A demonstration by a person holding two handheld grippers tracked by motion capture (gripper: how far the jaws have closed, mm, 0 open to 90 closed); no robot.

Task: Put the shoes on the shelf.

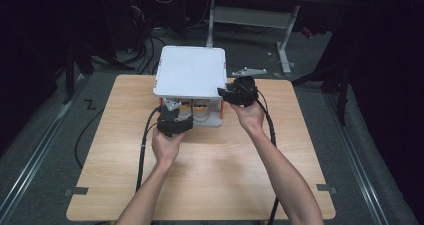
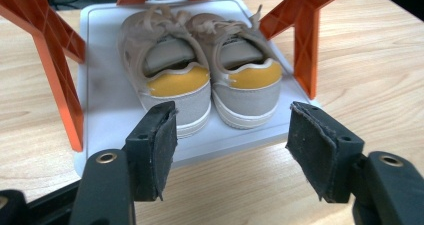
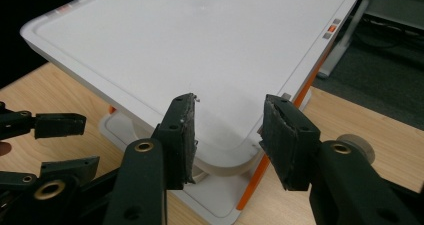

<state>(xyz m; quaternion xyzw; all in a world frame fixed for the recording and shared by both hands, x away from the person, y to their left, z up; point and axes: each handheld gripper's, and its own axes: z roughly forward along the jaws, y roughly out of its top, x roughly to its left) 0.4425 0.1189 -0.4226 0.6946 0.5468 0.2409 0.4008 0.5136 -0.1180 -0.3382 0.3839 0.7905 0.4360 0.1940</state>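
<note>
High view: your left gripper (image 1: 173,116) sits at 6 o'clock of the white two-tier rack (image 1: 190,70), jaws spread and empty, facing the pair of grey-and-yellow shoes (image 2: 200,80) on its lower shelf. The top shelf hides most of them here. Your right gripper (image 3: 227,135), jaws apart, hovers over the top shelf's corner at 4 o'clock.

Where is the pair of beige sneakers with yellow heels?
The pair of beige sneakers sits on the white rack's lower shelf, between orange legs, just ahead of the left gripper.
</note>
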